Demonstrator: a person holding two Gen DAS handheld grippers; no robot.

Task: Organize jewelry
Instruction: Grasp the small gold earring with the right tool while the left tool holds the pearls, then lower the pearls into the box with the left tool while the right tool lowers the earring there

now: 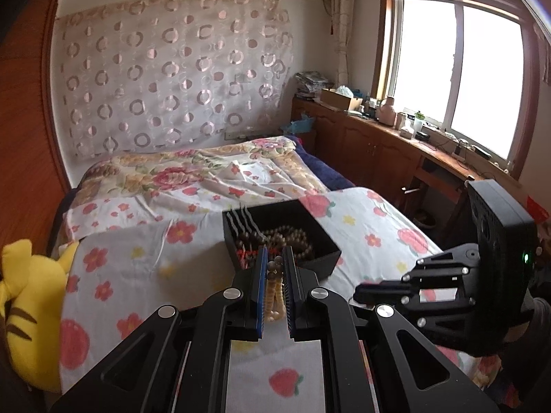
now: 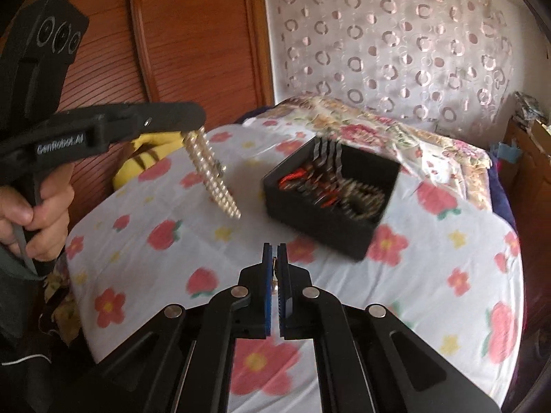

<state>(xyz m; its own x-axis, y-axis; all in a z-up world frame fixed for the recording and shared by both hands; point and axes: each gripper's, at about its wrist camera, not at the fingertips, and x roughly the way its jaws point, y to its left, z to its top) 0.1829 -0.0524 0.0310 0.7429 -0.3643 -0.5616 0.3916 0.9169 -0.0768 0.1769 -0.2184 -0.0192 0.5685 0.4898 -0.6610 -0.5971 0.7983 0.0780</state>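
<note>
Floral bed [image 2: 430, 275]: black box [image 2: 330, 206] part-filled at 12 o'clock; left claw [image 1: 275, 275] grasping pale bead bracelet [image 1: 273, 296], unstowed; right claw [image 2: 275, 268] clenched, contents unclear.

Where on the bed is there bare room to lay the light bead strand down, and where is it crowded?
Bare sheet lies between the black box and the yellow plush toy, under the strand hanging from the left gripper. More lies between the box and the rumpled floral quilt. The box is crowded with beads.

Pale beaded bracelet [image 2: 213, 175] dangling in air, open black box [image 2: 330, 203] holding dark bead strands [image 1: 289, 237]
</note>
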